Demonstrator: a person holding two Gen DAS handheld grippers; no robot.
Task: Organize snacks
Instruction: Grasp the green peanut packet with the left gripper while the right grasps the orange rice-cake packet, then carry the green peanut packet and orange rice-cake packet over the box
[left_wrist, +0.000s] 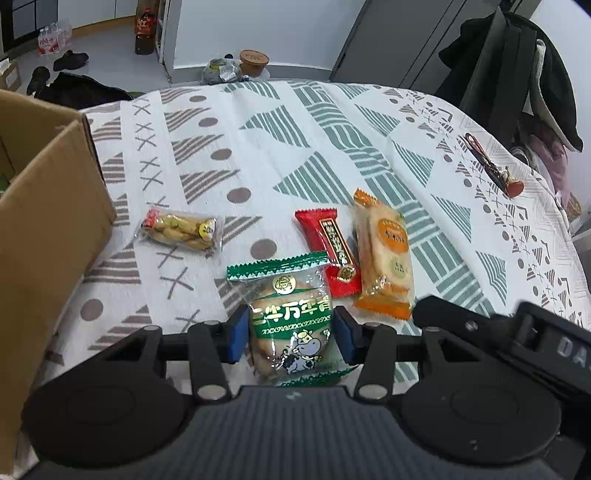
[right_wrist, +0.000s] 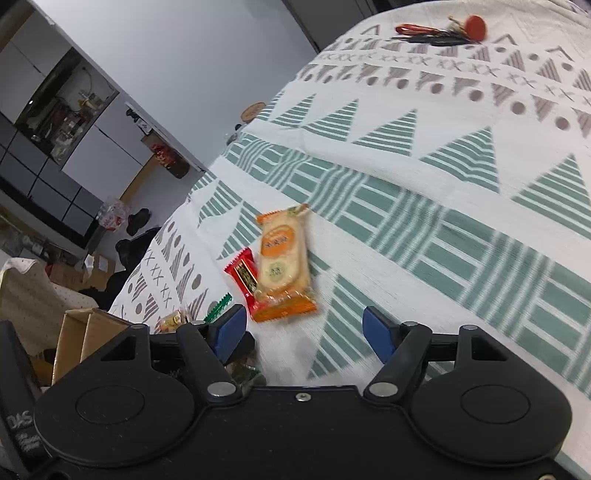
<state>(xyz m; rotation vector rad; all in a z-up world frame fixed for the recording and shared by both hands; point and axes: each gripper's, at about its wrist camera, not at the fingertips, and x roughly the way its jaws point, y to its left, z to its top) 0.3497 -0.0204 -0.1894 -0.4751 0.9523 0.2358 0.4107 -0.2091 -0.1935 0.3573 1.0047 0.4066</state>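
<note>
- At far left I saw the cardboard box (left_wrist: 48, 206), open-topped and standing well apart from the snacks on the patterned worktop (left_wrist: 332, 122).
- Next came the clear packet of biscuits (left_wrist: 181, 229), lying alone near the box.
- My left hand-held gripper (left_wrist: 291, 332) had its blue pads against both sides of the green cracker packet (left_wrist: 291, 317); whether it was lifted I couldn't tell. I judged the slick film could slip, or a hard squeeze crush the crackers.
- Just right lay the red bar (left_wrist: 332, 251), touching the orange rice-cracker packet (right_wrist: 282, 258).
- My right hand-held gripper (right_wrist: 301, 332) hung wide open and empty, close beside the left; they could collide.
</note>
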